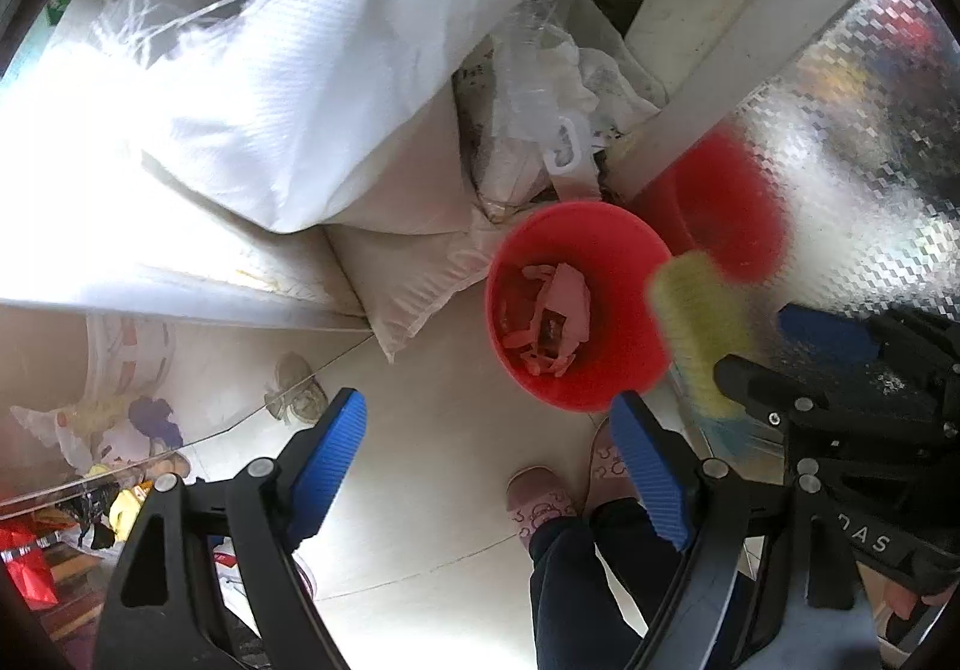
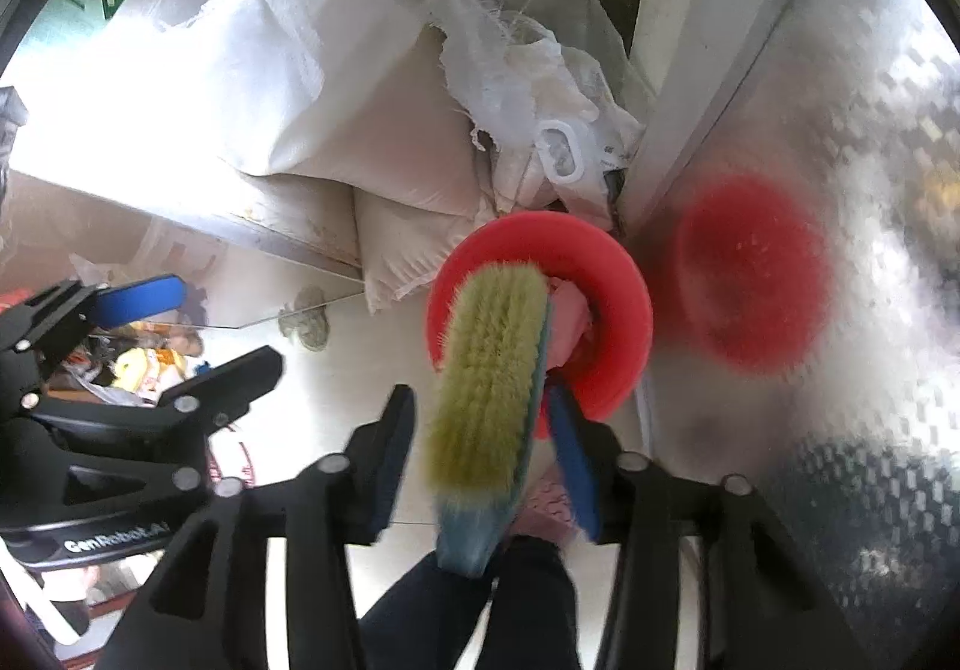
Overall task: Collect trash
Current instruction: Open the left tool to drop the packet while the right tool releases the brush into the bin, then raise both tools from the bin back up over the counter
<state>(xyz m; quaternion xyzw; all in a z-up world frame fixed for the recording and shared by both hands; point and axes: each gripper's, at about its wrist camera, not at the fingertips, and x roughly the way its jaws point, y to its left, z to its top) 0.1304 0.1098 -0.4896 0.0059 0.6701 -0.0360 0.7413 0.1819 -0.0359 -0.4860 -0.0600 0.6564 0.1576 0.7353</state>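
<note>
A red bucket point(image 1: 600, 244) stands on the pale floor and holds pinkish paper and wrapper scraps point(image 1: 552, 316). My left gripper point(image 1: 489, 403) hangs open and empty just in front of the bucket, pointing down. My right gripper point(image 2: 480, 400) is over the bucket point(image 2: 624, 280). A scrubbing brush point(image 2: 486, 370) with yellow-green bristles and a blue back lies between its jaws. The left finger stands slightly apart from the bristles, so the pads do not clamp it. In the left wrist view the brush point(image 1: 702, 334) is blurred beside the bucket's right rim.
White woven sacks point(image 1: 300, 87) and crumpled plastic point(image 1: 540, 69) pile up behind the bucket. A shiny patterned metal panel point(image 1: 852, 147) on the right mirrors the bucket. A person's pink slippers point(image 1: 540, 496) and dark trousers point(image 1: 576, 580) are below. Colourful clutter point(image 1: 120, 496) lies at the left.
</note>
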